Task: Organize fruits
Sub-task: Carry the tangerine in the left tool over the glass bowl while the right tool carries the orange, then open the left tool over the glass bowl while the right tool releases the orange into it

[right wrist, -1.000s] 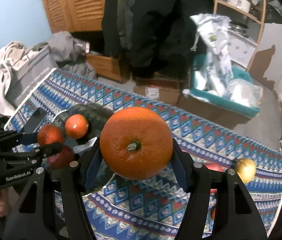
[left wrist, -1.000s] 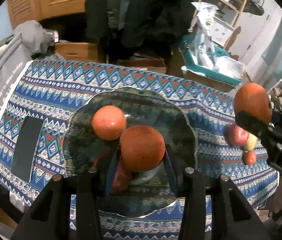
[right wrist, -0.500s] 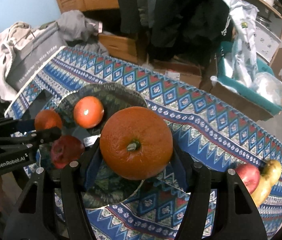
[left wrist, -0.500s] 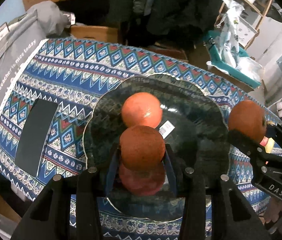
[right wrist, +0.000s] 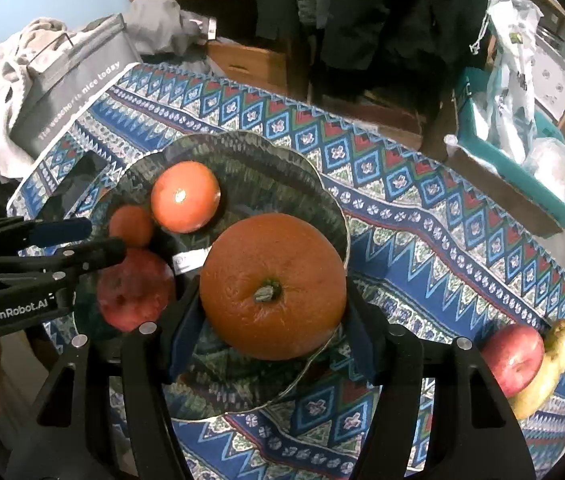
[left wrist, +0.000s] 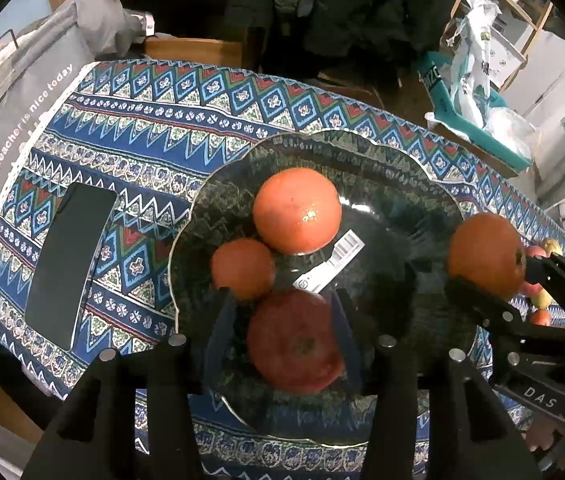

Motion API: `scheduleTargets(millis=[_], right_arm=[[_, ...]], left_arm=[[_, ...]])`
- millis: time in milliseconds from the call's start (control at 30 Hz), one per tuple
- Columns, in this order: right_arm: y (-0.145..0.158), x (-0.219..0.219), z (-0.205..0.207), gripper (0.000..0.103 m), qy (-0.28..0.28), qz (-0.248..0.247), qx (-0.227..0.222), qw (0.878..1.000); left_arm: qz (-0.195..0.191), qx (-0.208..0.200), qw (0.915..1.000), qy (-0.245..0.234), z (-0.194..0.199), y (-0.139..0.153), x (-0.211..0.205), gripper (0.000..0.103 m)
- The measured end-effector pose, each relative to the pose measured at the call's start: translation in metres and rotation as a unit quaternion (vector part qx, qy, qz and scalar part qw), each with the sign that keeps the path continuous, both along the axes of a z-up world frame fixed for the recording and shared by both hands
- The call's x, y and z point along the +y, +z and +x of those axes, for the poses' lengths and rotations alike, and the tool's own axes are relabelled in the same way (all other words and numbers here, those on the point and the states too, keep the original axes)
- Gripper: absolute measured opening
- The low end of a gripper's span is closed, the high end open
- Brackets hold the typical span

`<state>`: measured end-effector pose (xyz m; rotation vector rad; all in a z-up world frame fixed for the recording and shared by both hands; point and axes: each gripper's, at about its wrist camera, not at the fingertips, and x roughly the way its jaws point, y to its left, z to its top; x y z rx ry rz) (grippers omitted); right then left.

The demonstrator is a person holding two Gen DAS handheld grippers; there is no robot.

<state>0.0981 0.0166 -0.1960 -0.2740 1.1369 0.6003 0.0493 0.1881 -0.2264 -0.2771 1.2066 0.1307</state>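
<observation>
Right wrist: right claw clamps dimpled orange (left claw spread) over scalloped glass plate

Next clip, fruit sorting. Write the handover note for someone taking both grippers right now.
Left gripper: open, empty, over the red apple lying on the glass plate.
Right gripper: shut on the big orange, held above the plate's near rim.
On the plate: red apple, small orange, tomato-like fruit.
On the cloth to the right, off the plate: another apple and yellow fruit.
Left: set the big orange down, then fetch the rest.
</observation>
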Motion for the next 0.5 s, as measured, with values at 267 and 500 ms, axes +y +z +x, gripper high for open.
scheduleTargets(millis=[267, 500], right_arm=[[-0.011, 0.002, 0.000, 0.066, -0.001, -0.015, 0.018, 1.000], [0.000, -0.001, -0.001, 0.072, -0.004, 0.002, 0.004, 1.000]], left_arm=[[0.003, 0.002, 1.0000, -0.001, -0.002, 0.002, 0.000, 0.051], [0.006, 0.003, 1.0000, -0.005, -0.004, 0.004, -0.002, 0.051]])
